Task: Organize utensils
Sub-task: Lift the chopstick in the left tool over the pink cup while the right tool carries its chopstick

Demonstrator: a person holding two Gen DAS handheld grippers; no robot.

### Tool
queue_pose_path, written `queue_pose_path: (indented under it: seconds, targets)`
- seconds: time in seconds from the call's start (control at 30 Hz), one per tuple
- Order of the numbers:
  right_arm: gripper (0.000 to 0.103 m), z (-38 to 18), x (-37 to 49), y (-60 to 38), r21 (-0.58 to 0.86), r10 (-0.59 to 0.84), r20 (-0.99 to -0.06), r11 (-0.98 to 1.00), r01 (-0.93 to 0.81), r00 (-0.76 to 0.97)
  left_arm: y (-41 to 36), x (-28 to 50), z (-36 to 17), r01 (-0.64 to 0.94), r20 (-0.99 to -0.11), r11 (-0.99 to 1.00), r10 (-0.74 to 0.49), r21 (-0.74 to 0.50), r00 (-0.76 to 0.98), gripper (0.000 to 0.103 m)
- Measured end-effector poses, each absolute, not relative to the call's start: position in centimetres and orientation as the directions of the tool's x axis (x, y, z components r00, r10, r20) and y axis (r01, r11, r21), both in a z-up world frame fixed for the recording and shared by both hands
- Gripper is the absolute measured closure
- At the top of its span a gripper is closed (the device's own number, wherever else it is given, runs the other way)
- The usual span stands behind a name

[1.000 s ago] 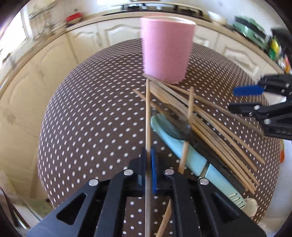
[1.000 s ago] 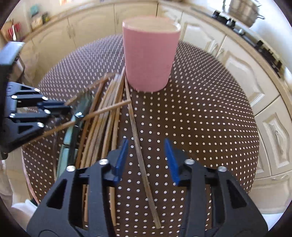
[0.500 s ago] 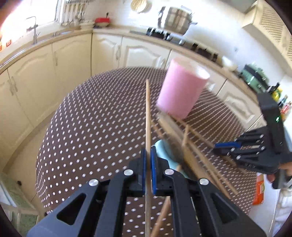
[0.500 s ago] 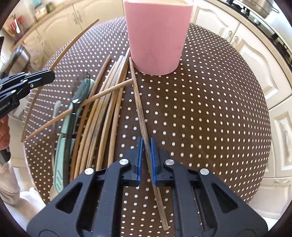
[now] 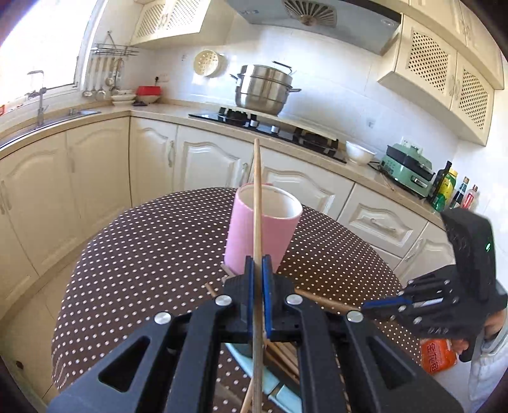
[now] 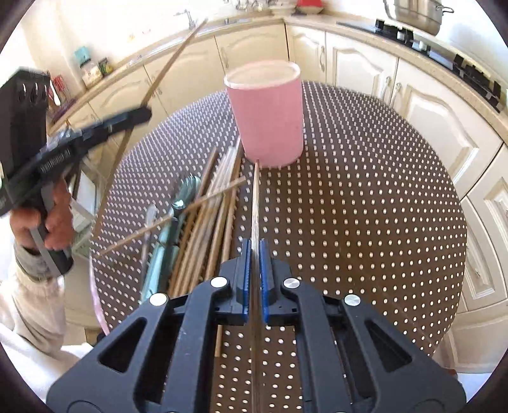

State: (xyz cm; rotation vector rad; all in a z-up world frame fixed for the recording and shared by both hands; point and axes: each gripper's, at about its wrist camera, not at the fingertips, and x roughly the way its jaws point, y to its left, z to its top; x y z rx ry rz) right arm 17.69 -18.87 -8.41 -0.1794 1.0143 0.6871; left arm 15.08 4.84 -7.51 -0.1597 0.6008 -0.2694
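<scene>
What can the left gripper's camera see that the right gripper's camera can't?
Only the left view shows the range hood, green appliance and bottles. Only the right view shows the teal-handled cutlery, the row of chopsticks on the table and the hand holding the left gripper. Both show the pink cup and dotted tablecloth.

You're in a home kitchen: beyond your fingers stand a hob (image 5: 263, 125), steamer pot (image 5: 265, 89), sink tap (image 5: 39, 95) and cream cabinets (image 5: 95, 178).

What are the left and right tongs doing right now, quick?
Left tongs: shut on a wooden chopstick.
Right tongs: shut on another wooden chopstick.
</scene>
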Motion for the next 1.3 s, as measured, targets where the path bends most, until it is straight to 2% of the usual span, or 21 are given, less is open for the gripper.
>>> queue_pose_path:
  seconds: [0.2, 0.5, 0.67, 0.8, 0.93, 1.03, 1.3]
  targets:
    - [0.097, -13.0, 20.2, -16.5, 0.067, 0.268, -0.936, 0.771, -0.633, 0.227, 4.0, 17.0, -9.0, 0.174, -0.633, 0.957, -0.283, -0.231, 0.721, 0.098]
    - [0.096, -12.8, 22.4, -12.4, -0.046, 0.101, -0.980, 0.717, -0.696, 0.169, 3.5, 17.5, -10.1, 0.189, -0.644, 0.956, -0.290, -0.223, 0.708, 0.098]
    - [0.097, -12.7, 23.1, -13.0, -0.027, 0.142, -0.972, 0.726, -0.687, 0.188, 3.1, 17.5, -9.9, 0.206, -0.630, 0.951, -0.308, -0.231, 0.713, 0.098]
    - [0.098, -11.5, 21.5, -16.1, 0.043, 0.241, -0.947, 0.752, -0.658, 0.214, 3.1, 17.1, -9.4, 0.214, -0.598, 0.946, -0.319, -0.242, 0.735, 0.098]
    - [0.097, -8.4, 20.4, -19.3, 0.123, 0.368, -0.885, 0.775, -0.619, 0.284, 3.0, 17.0, -8.5, 0.229, -0.547, 0.938, -0.339, -0.260, 0.766, 0.098]
    - [0.097, -5.6, 20.1, -20.0, 0.114, 0.424, -0.812, 0.790, -0.602, 0.402, 2.4, 17.4, -7.5, 0.244, -0.503, 0.933, -0.350, -0.266, 0.790, 0.098]
    - [0.097, 0.0, 20.8, -18.7, 0.162, 0.568, -0.488, 0.805, -0.570, 0.663, 1.3, 19.5, -4.1, 0.283, -0.346, 0.906, -0.387, -0.315, 0.855, 0.098]
